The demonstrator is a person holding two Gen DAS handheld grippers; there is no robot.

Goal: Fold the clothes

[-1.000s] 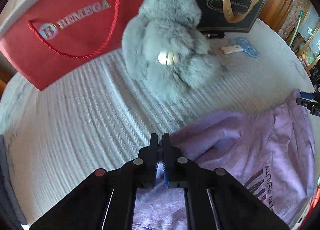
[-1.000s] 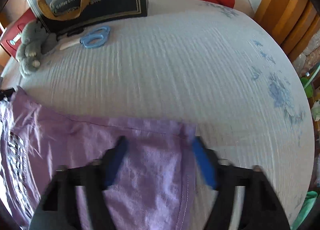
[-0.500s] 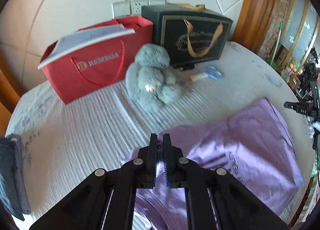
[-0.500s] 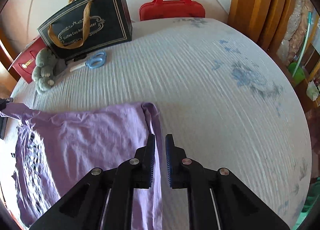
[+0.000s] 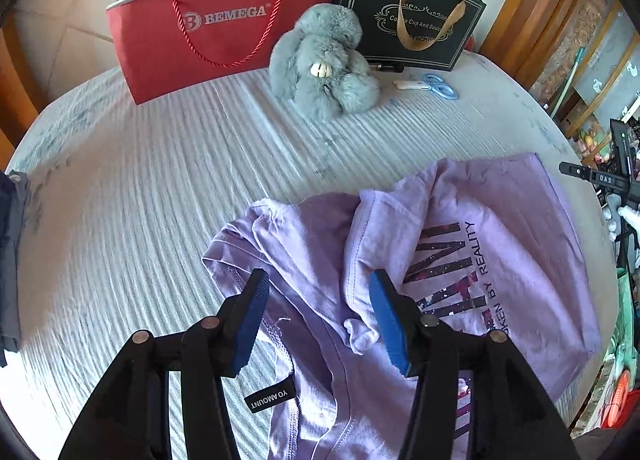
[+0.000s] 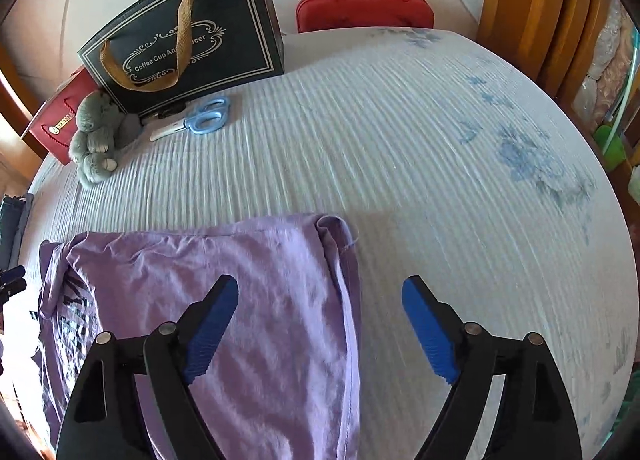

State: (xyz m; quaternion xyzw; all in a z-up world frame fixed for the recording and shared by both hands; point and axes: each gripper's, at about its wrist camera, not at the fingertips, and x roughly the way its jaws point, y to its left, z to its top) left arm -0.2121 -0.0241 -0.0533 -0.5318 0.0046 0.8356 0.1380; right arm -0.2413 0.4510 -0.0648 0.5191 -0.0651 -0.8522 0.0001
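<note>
Left hand-held gripper (image 5: 318, 310): jaws spread wide, nothing between them, poised over the collar end of the shirt, probably to take a fresh hold on that bunched cloth.
Right hand-held gripper (image 6: 320, 324): also spread apart and empty, straddling the shirt's right edge, one finger over cloth and the other over bare bedspread, which suits a pinch on that hem.
Purple T-shirt (image 5: 500, 227): lies on the bed near both tools, print side up, one sleeve and the neck with its black label crumpled over each other; judged only partly folded.
Bed (image 6: 400, 131): ribbed pale spread with blue flower marks carries everything.
Scissors (image 6: 200, 121): blue-handled, lying flat in front of the black bag, well apart from the shirt.
Grey plush toy (image 5: 324, 63): sits propped against the bags.
Red gift bag (image 5: 224, 39): stands upright by the headboard; a white flat thing sticks out of its top, otherwise contents hidden.
Black gift bag (image 5: 408, 31): upright, inside not visible.
Red case (image 6: 364, 7): closed, at the far edge.
</note>
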